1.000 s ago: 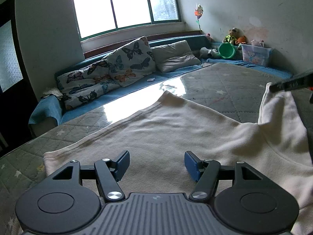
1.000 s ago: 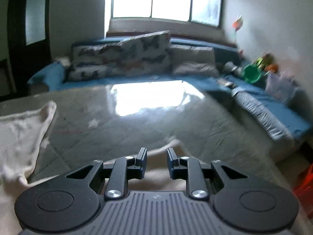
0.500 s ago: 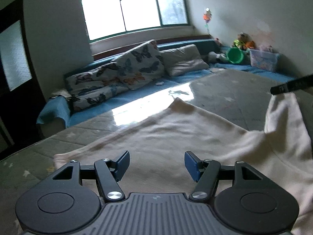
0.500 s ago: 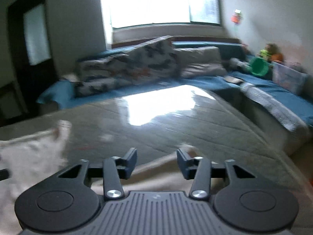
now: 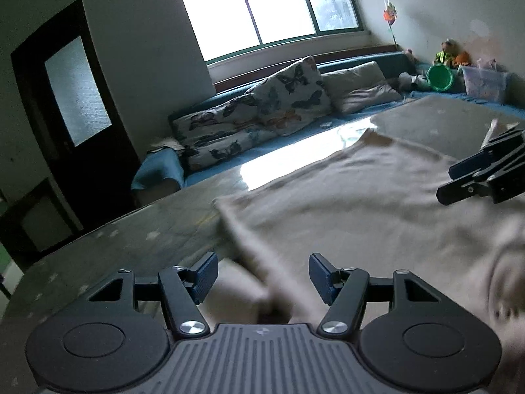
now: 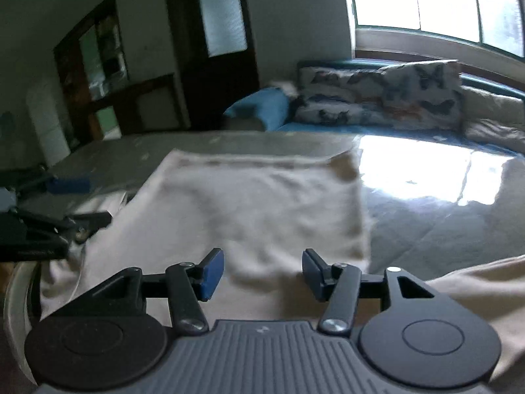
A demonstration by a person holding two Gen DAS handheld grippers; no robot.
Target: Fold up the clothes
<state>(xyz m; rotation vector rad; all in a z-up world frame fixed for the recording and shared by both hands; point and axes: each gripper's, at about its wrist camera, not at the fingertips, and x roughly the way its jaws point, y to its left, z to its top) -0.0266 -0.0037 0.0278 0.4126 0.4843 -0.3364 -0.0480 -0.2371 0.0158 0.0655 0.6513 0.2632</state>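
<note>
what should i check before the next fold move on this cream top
1. Left gripper free of cloth: ok, jaws apart and closing, a fold edge of the cream garment passes below them, unpinched.
2. Right gripper free: ok, jaws opening, nothing between them.
3. Garment lying flat on the quilted bed: not ok, folded part is rumpled.
4. Grippers clear of each other: ok, apart.
5. Sleeve positions: cannot tell, blurred.

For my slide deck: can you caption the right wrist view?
Right gripper, jaws opening and empty, above a cream garment spread on a quilted bed.
</note>
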